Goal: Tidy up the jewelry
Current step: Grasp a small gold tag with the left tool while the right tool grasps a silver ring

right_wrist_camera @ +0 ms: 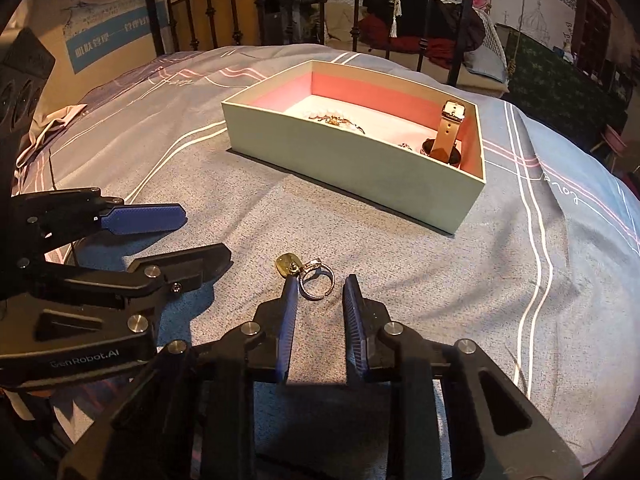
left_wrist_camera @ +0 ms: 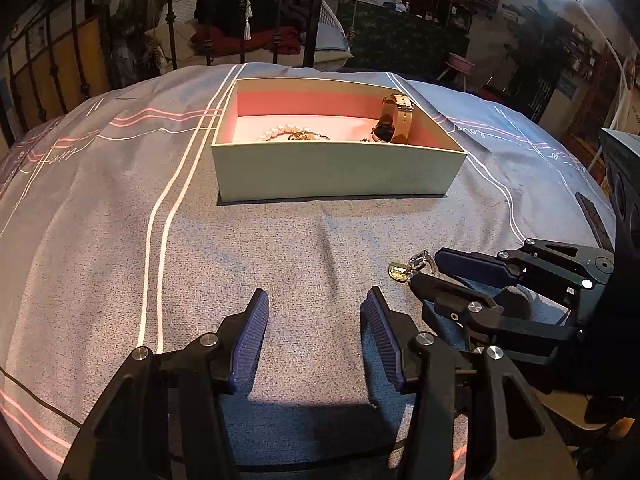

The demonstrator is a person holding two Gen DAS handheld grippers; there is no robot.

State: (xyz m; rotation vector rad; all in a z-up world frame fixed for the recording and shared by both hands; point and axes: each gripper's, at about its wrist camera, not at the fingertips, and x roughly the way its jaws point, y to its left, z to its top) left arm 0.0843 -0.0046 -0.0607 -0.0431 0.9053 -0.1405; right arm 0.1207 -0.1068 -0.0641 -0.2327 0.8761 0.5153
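We see the right gripper (right_wrist_camera: 318, 292) low over the bedspread (right_wrist_camera: 400, 280) with its jaws narrowed around a silver ring (right_wrist_camera: 316, 282) that lies beside a small gold piece (right_wrist_camera: 287, 265); the pads seem not yet to press the ring, so we judge it is placed for picking. The left gripper (left_wrist_camera: 316, 312) hangs half open and empty just beside, probably to leave room. The open box (right_wrist_camera: 360, 168) stands further away and already keeps a watch (right_wrist_camera: 446, 132) and a pearl string (left_wrist_camera: 280, 132), so the ring likely goes there.
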